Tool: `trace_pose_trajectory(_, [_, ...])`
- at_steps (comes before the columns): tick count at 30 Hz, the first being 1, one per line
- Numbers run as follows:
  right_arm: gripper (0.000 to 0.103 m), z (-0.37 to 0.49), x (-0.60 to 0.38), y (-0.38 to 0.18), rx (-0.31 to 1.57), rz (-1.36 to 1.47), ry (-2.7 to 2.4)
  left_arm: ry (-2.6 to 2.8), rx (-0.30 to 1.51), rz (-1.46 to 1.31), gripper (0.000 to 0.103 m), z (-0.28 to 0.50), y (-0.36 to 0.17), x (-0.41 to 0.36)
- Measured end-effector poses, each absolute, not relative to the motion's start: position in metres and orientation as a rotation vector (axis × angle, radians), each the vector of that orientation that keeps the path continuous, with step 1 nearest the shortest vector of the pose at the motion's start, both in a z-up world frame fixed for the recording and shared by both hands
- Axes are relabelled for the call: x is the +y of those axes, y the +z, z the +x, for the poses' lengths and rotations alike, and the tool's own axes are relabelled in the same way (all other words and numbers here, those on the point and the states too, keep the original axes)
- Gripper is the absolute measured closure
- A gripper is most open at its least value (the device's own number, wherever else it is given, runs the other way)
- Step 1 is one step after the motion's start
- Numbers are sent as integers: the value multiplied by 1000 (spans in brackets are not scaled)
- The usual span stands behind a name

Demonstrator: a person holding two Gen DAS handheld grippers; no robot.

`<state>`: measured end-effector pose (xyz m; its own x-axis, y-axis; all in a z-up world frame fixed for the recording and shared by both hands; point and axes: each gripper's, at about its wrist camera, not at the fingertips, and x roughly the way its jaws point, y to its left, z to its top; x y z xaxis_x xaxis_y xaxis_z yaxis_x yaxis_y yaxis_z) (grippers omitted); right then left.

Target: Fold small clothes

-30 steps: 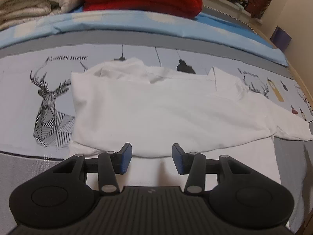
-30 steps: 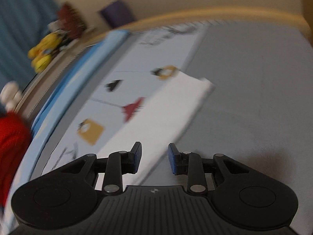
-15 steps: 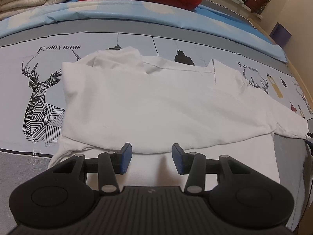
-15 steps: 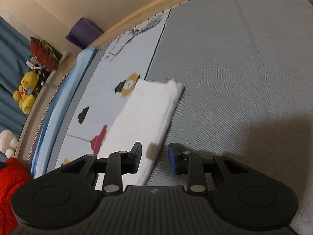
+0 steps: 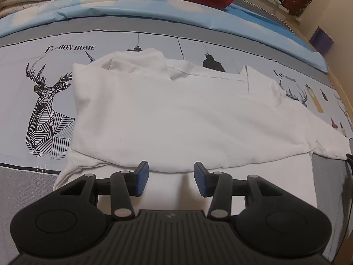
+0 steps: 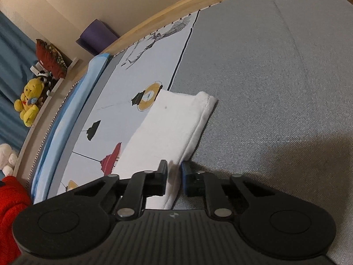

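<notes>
Lying half-folded — white shirt point(image 5: 176, 119), perhaps creased, on bedsheet point(image 5: 26, 50)

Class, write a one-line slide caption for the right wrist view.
Right gripper closing on the white garment's edge, on a grey and printed bedspread.

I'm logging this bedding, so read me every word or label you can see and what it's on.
"...ION HOME": on the sheet above the deer; first letters unclear.
Script at the sheet's right side: too blurred to read.
Shirt: no text visible.
Left gripper, right gripper: small emblem only, no words.
</notes>
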<state>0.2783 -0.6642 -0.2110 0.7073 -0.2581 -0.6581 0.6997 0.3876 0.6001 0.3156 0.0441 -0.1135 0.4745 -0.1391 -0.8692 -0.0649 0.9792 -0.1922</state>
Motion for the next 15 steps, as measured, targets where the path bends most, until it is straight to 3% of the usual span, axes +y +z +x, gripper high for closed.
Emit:
trace_pose_trajectory(2, [98,278,-663,-211,513,992,-649,-42,1079,-206,53,315,-113,44])
trace_pose_trajectory(10, [100,285,-647,-197,500,897,-700,-51,1079,-210,53,314,-112,46])
trace_pose_trajectory(15, [100,311,-586,-135,439,582,-682,-27,1066,-231,53,313,-107,58])
